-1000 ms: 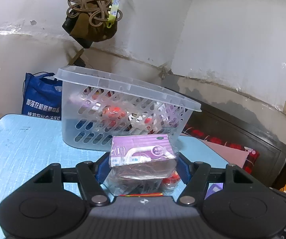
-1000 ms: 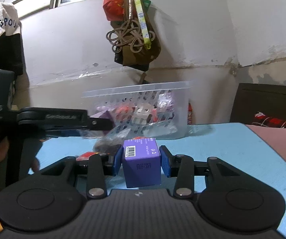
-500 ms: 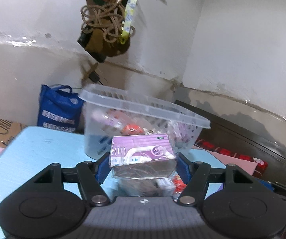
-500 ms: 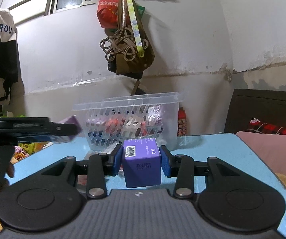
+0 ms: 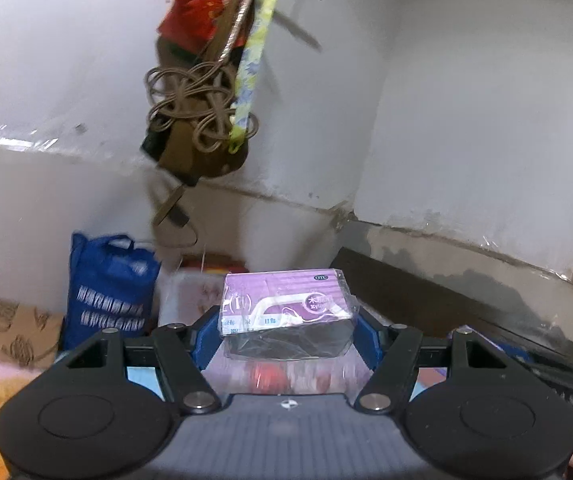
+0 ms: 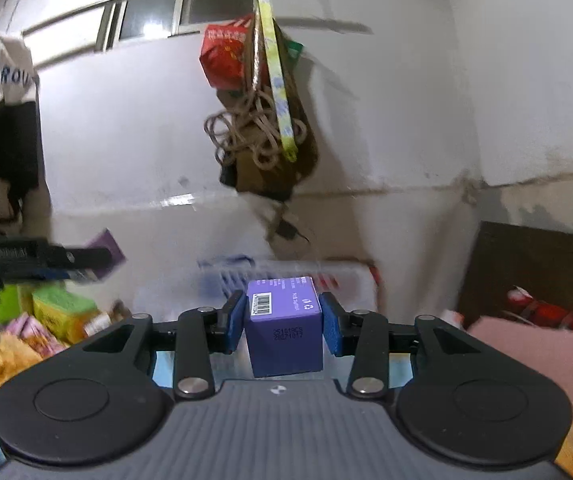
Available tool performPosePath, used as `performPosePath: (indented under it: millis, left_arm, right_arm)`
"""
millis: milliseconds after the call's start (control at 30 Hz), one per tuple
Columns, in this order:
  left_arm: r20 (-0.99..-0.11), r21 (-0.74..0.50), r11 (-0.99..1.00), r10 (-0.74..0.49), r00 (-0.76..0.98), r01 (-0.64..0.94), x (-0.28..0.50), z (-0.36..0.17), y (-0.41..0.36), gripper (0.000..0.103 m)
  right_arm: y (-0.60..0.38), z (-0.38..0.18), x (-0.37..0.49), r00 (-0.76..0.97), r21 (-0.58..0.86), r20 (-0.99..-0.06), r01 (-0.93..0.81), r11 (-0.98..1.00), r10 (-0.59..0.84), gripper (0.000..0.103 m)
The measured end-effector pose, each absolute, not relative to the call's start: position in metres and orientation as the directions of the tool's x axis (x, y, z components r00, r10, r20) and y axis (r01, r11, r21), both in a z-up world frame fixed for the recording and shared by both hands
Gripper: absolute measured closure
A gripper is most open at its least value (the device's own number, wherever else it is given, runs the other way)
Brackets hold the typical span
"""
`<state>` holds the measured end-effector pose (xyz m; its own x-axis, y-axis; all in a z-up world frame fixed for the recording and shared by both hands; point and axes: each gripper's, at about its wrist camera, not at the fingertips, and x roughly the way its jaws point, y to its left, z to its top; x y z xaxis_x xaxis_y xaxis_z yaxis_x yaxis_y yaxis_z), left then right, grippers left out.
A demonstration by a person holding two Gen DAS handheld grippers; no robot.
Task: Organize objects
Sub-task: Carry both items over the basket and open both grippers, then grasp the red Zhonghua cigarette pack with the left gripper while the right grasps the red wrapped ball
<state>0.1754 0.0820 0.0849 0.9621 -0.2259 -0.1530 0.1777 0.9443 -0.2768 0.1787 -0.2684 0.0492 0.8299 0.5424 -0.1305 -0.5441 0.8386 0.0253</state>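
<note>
Both carried high toward basket drop: left gripper (image 5: 286, 330) pinching wrapped purple pack (image 5: 286, 300), right gripper (image 6: 282, 326) pinching purple box (image 6: 284, 326) by its sides, white basket (image 6: 350, 276) blurred at 12 o'clock just beyond box
</note>
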Motion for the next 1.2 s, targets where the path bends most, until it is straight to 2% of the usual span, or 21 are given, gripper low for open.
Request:
performPosePath:
  millis: [133, 267, 300, 333, 367, 400, 467, 533, 600, 633, 700, 767, 800, 867, 933, 1133, 1200]
  left_arm:
    - [-0.210, -0.254, 0.955, -0.212, 0.954, 0.157, 0.236, 0.116, 0.071, 0.033]
    - [-0.296, -0.272, 0.953, -0.212, 0.932, 0.130, 0.287, 0.111, 0.067, 0.032]
    - [-0.309, -0.262, 0.957, -0.203, 0.929, 0.122, 0.295, 0.107, 0.066, 0.029]
    - [-0.330, -0.264, 0.958, -0.197, 0.923, 0.110, 0.303, 0.102, 0.066, 0.021]
    - [-0.358, -0.277, 0.957, -0.191, 0.914, 0.091, 0.310, 0.097, 0.067, 0.016]
    - [-0.378, -0.295, 0.953, -0.189, 0.906, 0.076, 0.312, 0.092, 0.070, 0.015]
    - [-0.368, -0.310, 0.948, -0.193, 0.909, 0.076, 0.304, 0.087, 0.075, 0.014]
    - [-0.350, -0.287, 0.954, -0.192, 0.917, 0.090, 0.283, 0.085, 0.076, 0.012]
    - [-0.343, -0.288, 0.954, -0.187, 0.920, 0.086, 0.251, 0.080, 0.078, 0.010]
    - [-0.348, -0.291, 0.952, -0.198, 0.916, 0.095, 0.234, 0.073, 0.078, 0.006]
    - [-0.382, -0.294, 0.950, -0.216, 0.899, 0.103, 0.198, 0.051, 0.072, 0.005]
    - [-0.422, -0.310, 0.946, -0.222, 0.879, 0.091, 0.172, 0.025, 0.064, 0.006]
    - [-0.438, -0.325, 0.942, -0.230, 0.869, 0.085, 0.163, 0.012, 0.060, 0.006]
    - [-0.477, -0.333, 0.940, -0.242, 0.845, 0.081, 0.154, -0.010, 0.049, 0.006]
    - [-0.504, -0.337, 0.939, -0.246, 0.828, 0.074, 0.154, -0.024, 0.039, 0.007]
    - [-0.540, -0.316, 0.942, -0.276, 0.795, 0.112, 0.154, -0.041, 0.017, 0.007]
    - [-0.543, -0.274, 0.955, -0.248, 0.802, 0.109, 0.155, -0.041, 0.008, 0.007]
  right_arm:
    - [-0.237, 0.090, 0.240, 0.804, 0.027, -0.170, -0.575, 0.818, 0.571, 0.060]
    - [-0.215, 0.090, 0.280, 0.798, -0.003, -0.233, -0.572, 0.820, 0.555, 0.058]
    - [-0.211, 0.087, 0.288, 0.786, -0.007, -0.250, -0.585, 0.811, 0.565, 0.050]
    - [-0.204, 0.083, 0.296, 0.781, -0.032, -0.281, -0.589, 0.808, 0.558, 0.033]
    - [-0.200, 0.079, 0.299, 0.794, -0.051, -0.295, -0.569, 0.820, 0.532, 0.025]
    - [-0.197, 0.075, 0.301, 0.802, -0.069, -0.304, -0.557, 0.827, 0.515, 0.018]
    - [-0.201, 0.071, 0.299, 0.796, -0.053, -0.314, -0.559, 0.828, 0.517, 0.017]
    - [-0.217, 0.070, 0.289, 0.778, 0.007, -0.292, -0.579, 0.815, 0.556, 0.000]
    - [-0.237, 0.064, 0.271, 0.781, 0.050, -0.274, -0.571, 0.820, 0.561, 0.000]
    - [-0.246, 0.058, 0.261, 0.774, 0.074, -0.273, -0.575, 0.815, 0.571, 0.000]
    - [-0.261, 0.036, 0.242, 0.764, 0.120, -0.287, -0.570, 0.813, 0.578, 0.000]
    - [-0.269, 0.008, 0.227, 0.739, 0.153, -0.334, -0.570, 0.807, 0.585, 0.000]
    - [-0.267, -0.005, 0.224, 0.715, 0.161, -0.388, -0.569, 0.806, 0.582, 0.000]
    - [-0.260, -0.026, 0.222, 0.666, 0.172, -0.466, -0.577, 0.799, 0.582, 0.011]
    - [-0.250, -0.038, 0.220, 0.658, 0.124, -0.510, -0.581, 0.804, 0.554, 0.022]
    - [-0.238, -0.046, 0.223, 0.642, 0.115, -0.529, -0.594, 0.796, 0.555, 0.027]
    - [-0.234, -0.049, 0.228, 0.627, 0.123, -0.541, -0.600, 0.790, 0.560, 0.034]
